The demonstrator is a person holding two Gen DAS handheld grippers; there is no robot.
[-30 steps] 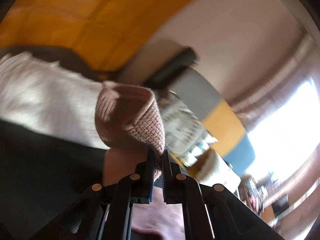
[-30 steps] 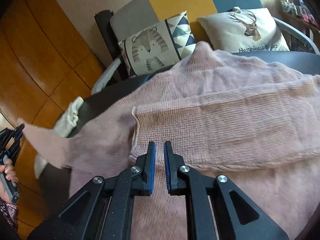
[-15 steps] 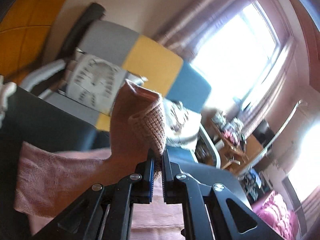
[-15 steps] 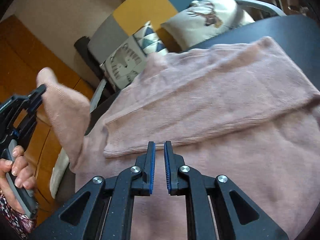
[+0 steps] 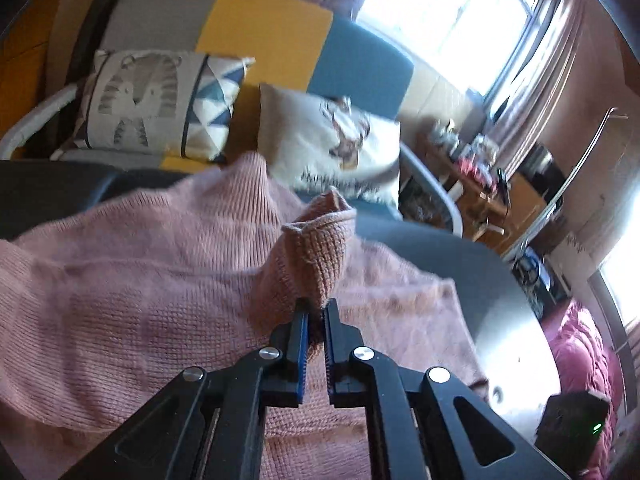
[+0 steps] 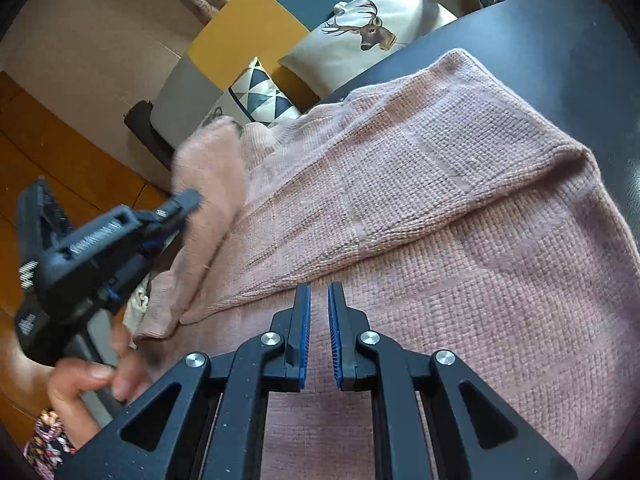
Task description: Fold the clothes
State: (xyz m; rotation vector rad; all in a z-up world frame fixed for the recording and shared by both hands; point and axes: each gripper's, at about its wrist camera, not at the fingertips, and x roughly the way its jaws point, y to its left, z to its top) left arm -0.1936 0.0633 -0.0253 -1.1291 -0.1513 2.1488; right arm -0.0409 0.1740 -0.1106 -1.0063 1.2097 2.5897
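The left claw (image 5: 315, 307) is clamped on the ribbed cuff of the sleeve (image 5: 320, 248) of the dusty-pink, chunky-knit sweater (image 6: 440, 208). Over the last second it has been swinging that sleeve in from out beyond the table edge, where the cuff was hanging against the orange wood panelling, to a place above the sweater's body. Its jaws are easing a touch wider, though the knit is still pinched between the blue pads (image 5: 303, 332). I judge the sleeve fold to be nearly laid: lowering and releasing are what is remaining.

In the right wrist view the sleeve is standing up as a pale pink hump at the left claw's tip, over the sweater's near left side. The right claw (image 6: 319, 312) is nearly together with only a narrow gap and nothing in it, hovering just above the flat knit. The sweater is lying spread on the dark round table (image 6: 560, 40), its other sleeve already folded across the chest.
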